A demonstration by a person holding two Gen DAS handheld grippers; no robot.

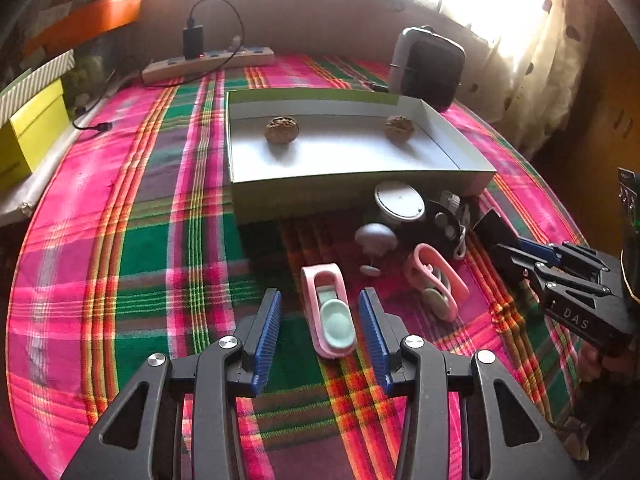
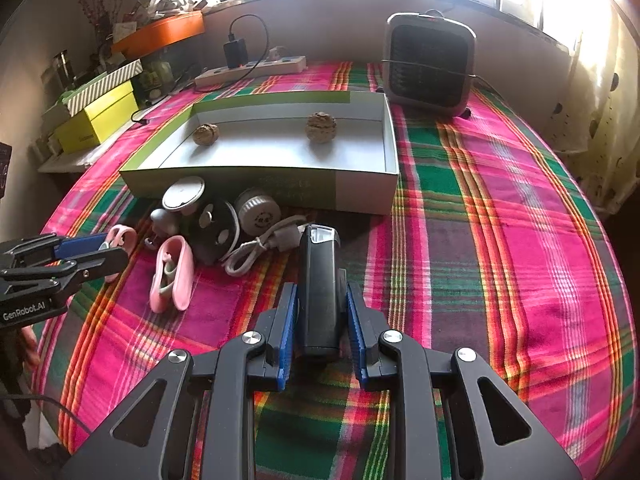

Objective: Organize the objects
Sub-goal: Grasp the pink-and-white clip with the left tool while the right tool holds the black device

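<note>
Sorting: small clutter off a plaid cloth (image 1: 120, 240), presumably into the open shallow box (image 1: 352, 184) sitting further back; two walnut-looking things (image 1: 281, 129) are already in it.

Left gripper (image 1: 320, 320): fingers spread wide, nothing pinched. A pink clip-shaped holder with a mint insert (image 1: 329, 312) lies on the cloth right between the blue pads (image 1: 269, 330), with a gap showing on both sides.

Key relation: the pink holder's long axis runs roughly along the fingers, pointing away toward the box, leaning a bit. So the pads face its long sides, and my guess is a plain squeeze across the narrow width would do it.

Right gripper (image 2: 320, 316): pads sit close on either side of a dark slim device (image 2: 319, 292), which also runs lengthwise with the fingers. Looks pinched or very nearly; can't quite tell if the pads are pressing yet.

Pile: a second pink holder (image 2: 172, 272), a round white lid (image 2: 183, 193), a black disc (image 2: 216, 226), a ribbed grey cap (image 2: 258, 210) and a coiled white cable (image 2: 256, 250) bunch just in front of the box wall.

Who's nearer: each gripper already has its own item lined up, and the pile sits between them.

Watch out: the left one could shove the holder forward if it closes off-centre.
</note>
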